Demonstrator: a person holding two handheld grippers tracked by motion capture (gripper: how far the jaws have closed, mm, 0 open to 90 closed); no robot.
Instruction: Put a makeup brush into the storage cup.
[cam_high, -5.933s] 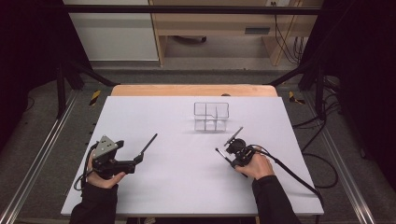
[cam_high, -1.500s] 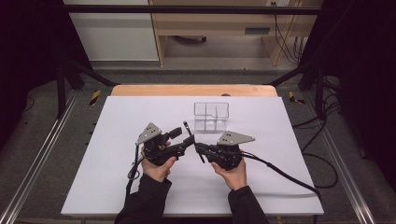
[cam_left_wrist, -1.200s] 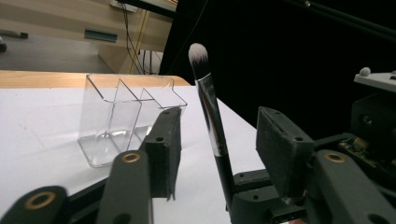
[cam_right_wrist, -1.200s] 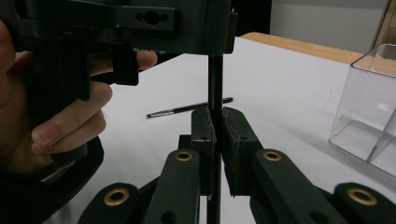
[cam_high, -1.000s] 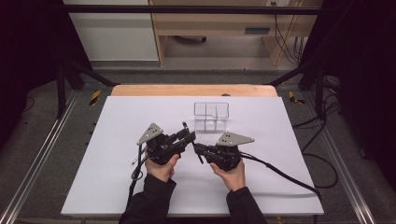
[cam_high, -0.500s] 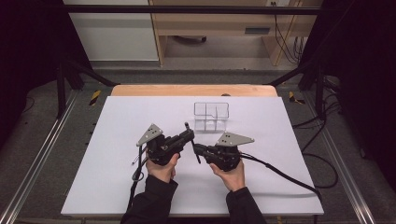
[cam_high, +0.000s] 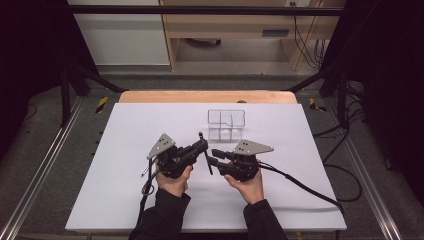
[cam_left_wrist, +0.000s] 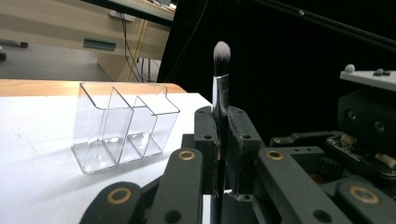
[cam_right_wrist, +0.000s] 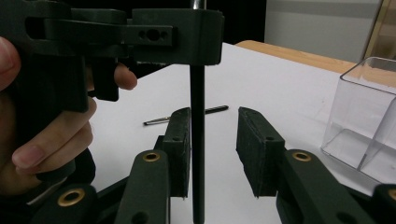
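From the high view, a person's two hands hold the grippers close together near the middle of the white table (cam_high: 125, 150). The left gripper (cam_high: 201, 146) points right and the right gripper (cam_high: 214, 155) points left, their tips almost meeting. A thin black brush (cam_high: 204, 152) stands between them. A clear plastic organizer (cam_high: 226, 124) with compartments sits just beyond them on the table.

In the left gripper view, the left gripper (cam_left_wrist: 223, 140) is clamped on the brush (cam_left_wrist: 221, 79), which stands upright with its bristle tip up. The organizer (cam_left_wrist: 123, 126) stands to the left, apart from the brush.

In the right gripper view, the right gripper (cam_right_wrist: 215, 154) is spread apart, with the brush handle (cam_right_wrist: 198, 140) running down between the jaws, close to the left one. The left gripper (cam_right_wrist: 140, 32) grips the handle higher up, with the person's left hand (cam_right_wrist: 42, 135) around it. A thin dark pencil-like stick (cam_right_wrist: 187, 115) lies on the table behind. The organizer (cam_right_wrist: 364, 121) stands at the right.
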